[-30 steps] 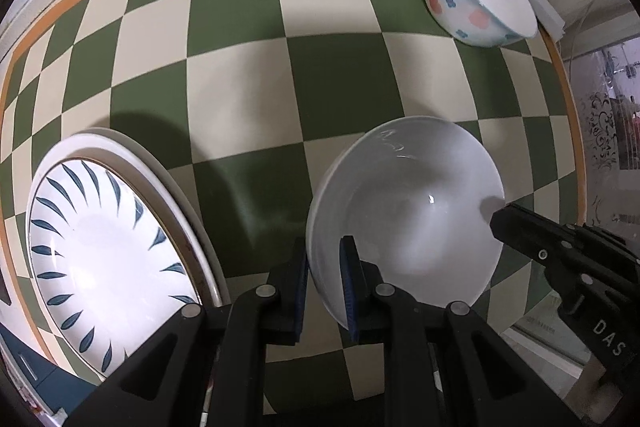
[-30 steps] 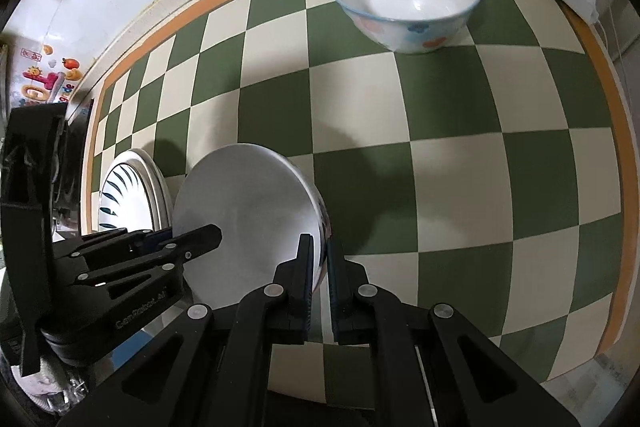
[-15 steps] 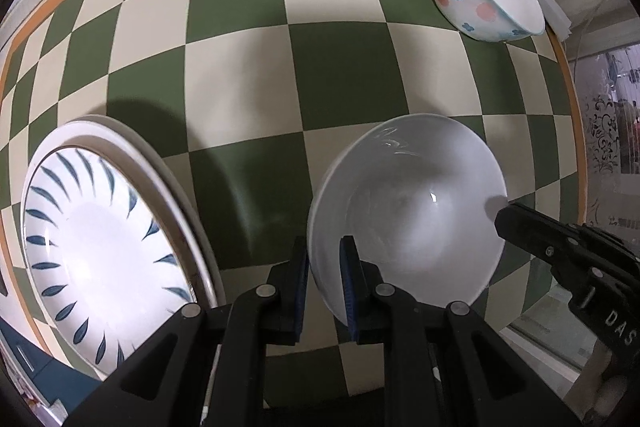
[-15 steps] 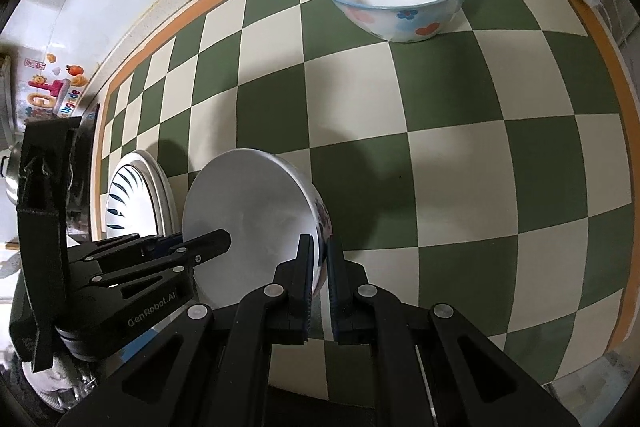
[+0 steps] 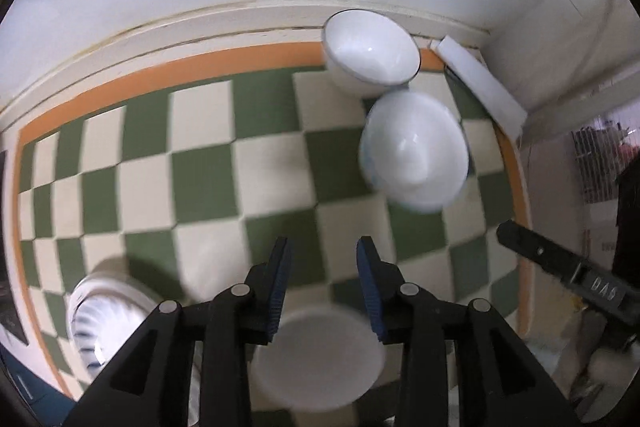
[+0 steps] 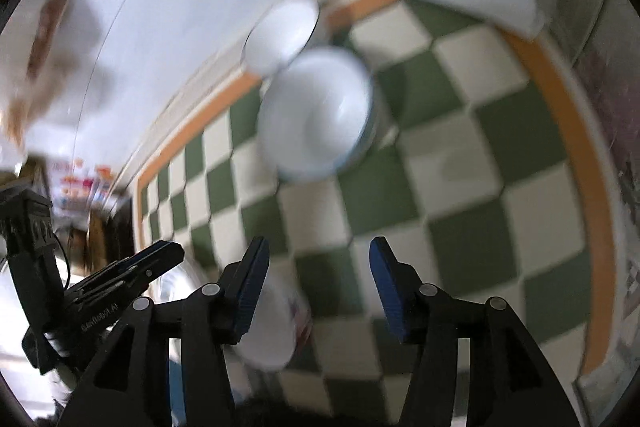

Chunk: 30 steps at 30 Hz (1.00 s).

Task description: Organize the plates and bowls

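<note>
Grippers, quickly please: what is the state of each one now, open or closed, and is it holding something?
Left gripper: open, holding nothing.
Right gripper: open, holding nothing.

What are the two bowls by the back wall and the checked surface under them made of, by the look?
Bowl nearest the wall: looks like glazed ceramic; white, glossy, with a bright highlight inside and a thin dark rim line. Bowl in front of it: probably the same, smooth white with a shine spot, though blurred. Checked surface: a green and cream printed sheet with an orange border; vinyl or cloth, hard to tell.
</note>
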Motion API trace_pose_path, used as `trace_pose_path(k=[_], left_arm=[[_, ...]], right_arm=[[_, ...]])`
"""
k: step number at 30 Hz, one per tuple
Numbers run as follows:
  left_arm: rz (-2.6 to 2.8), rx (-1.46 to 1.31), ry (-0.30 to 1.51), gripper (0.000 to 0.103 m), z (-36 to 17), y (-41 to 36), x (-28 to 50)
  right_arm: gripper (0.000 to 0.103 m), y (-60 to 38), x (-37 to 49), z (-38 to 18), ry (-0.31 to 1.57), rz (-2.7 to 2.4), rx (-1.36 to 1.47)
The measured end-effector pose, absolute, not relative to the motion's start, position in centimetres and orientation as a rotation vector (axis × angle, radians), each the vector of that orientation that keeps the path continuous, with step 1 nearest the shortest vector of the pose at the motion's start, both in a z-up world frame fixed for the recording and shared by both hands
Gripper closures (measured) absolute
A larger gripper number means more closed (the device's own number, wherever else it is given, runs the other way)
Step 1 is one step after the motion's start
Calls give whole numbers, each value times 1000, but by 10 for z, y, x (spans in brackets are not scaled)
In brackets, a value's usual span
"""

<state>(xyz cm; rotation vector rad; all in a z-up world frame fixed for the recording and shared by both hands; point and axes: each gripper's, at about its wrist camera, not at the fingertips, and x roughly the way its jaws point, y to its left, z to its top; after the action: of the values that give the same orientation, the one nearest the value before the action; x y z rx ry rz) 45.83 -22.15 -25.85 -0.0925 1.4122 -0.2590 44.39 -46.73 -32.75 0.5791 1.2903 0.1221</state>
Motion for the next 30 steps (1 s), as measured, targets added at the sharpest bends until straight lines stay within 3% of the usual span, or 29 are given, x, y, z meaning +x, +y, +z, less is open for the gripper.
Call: trace_pose_path(k=[16, 17, 18, 22, 30], left_arm=[[-269, -68, 1605, 72, -346, -279, 550], [-272, -65, 1611, 79, -349, -281, 551], [-277, -59, 1620, 89, -353, -283, 550], [-293, -34, 1606, 93, -357, -291, 549], [-302, 3, 1586, 93, -344, -294, 536]], right_arm=[[48, -491, 535, -384, 1359, 60, 614], [49, -489, 540, -389, 1370, 58, 610], [50, -490, 542, -393, 1378, 57, 604], [87, -484, 548, -403, 1404, 62, 586], [91, -474, 545, -394, 1398, 49, 558]])
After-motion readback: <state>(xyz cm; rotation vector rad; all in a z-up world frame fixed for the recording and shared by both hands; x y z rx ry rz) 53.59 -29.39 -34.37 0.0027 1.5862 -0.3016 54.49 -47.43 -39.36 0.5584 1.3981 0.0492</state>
